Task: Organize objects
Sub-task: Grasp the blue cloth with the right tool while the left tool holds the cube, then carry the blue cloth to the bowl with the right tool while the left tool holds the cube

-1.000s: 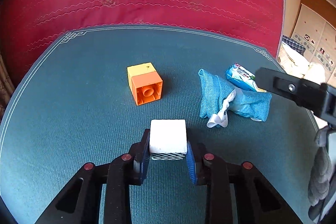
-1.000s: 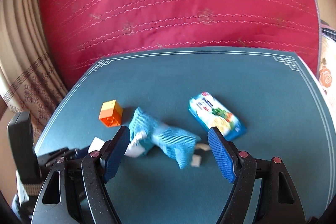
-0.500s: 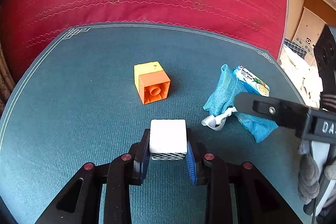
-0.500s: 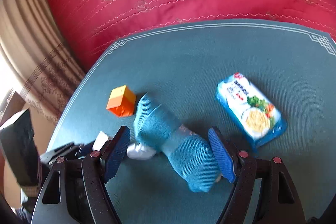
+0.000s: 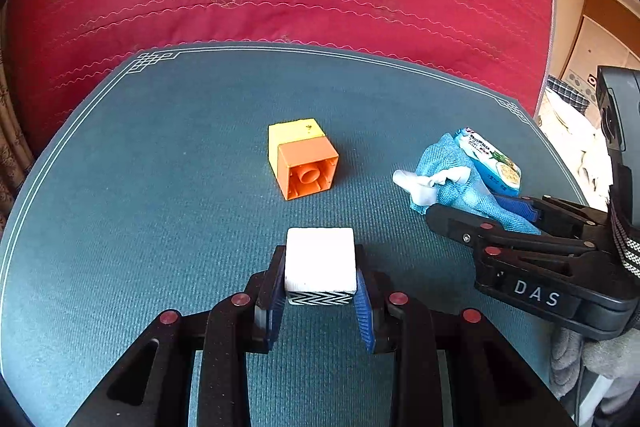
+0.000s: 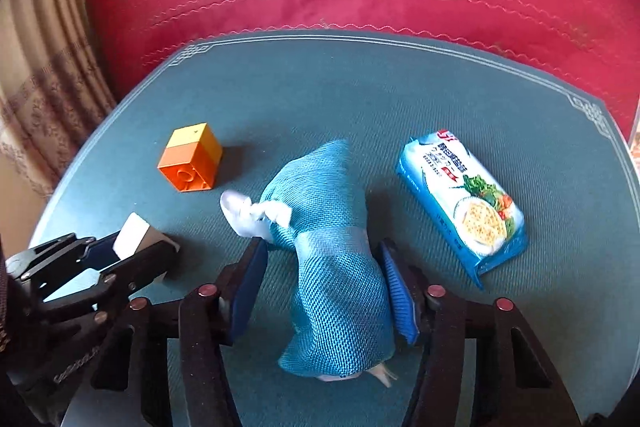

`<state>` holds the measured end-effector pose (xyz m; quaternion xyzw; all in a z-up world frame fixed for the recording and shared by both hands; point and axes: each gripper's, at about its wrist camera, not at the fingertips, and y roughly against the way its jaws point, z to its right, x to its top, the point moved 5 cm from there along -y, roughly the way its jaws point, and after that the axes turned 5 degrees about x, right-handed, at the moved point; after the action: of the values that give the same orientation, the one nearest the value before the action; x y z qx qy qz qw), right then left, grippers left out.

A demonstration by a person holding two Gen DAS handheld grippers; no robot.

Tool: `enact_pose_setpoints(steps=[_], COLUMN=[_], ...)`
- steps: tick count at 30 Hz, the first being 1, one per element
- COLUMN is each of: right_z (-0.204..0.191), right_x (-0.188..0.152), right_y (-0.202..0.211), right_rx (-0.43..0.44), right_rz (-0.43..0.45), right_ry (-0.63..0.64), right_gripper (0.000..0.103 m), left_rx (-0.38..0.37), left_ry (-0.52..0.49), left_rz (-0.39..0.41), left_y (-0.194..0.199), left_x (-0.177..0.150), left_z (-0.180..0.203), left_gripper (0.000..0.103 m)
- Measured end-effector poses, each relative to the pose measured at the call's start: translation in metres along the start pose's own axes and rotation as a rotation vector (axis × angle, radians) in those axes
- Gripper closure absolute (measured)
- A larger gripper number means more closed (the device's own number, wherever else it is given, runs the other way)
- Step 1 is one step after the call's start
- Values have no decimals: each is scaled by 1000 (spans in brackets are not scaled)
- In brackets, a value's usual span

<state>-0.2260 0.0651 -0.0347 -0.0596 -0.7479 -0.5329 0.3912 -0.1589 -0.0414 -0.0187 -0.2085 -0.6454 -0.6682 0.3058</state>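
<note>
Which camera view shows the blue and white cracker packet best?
The right wrist view: the blue and white cracker packet lies fully visible there, printed face up, with nothing covering it. In the left wrist view the packet is small, near the right edge, partly behind the crumpled blue mesh cloth.

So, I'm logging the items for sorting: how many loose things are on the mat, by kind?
Toy blocks: 2, the white foam cube and the orange-yellow plastic brick
Blue mesh cloth bundle: 1
Blue cracker packet: 1
Total: 4
</note>
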Motion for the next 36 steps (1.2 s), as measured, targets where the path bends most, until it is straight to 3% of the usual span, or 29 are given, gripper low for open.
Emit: enact_pose_setpoints(steps=[3, 11, 18, 29, 36], right_z=[0, 8, 11, 31, 54], right_x=[-3, -19, -53, -124, -160], right_y=[2, 38, 88, 160, 210], right_rx=[-43, -43, -28, -50, -117], right_rz=[3, 56, 106, 156, 206], right_ry=[-1, -88, -169, -328, -406], right_gripper=[64, 66, 66, 66, 66], left_rx=[-9, -94, -170, -239, -271], left_ry=[-2, 2, -3, -117, -192], left_rz=[-1, 8, 22, 47, 45], left_y=[0, 9, 22, 47, 58], left_x=[0, 3, 4, -10, -24], left_z=[1, 7, 19, 66, 96], left_gripper=[71, 71, 71, 71, 71])
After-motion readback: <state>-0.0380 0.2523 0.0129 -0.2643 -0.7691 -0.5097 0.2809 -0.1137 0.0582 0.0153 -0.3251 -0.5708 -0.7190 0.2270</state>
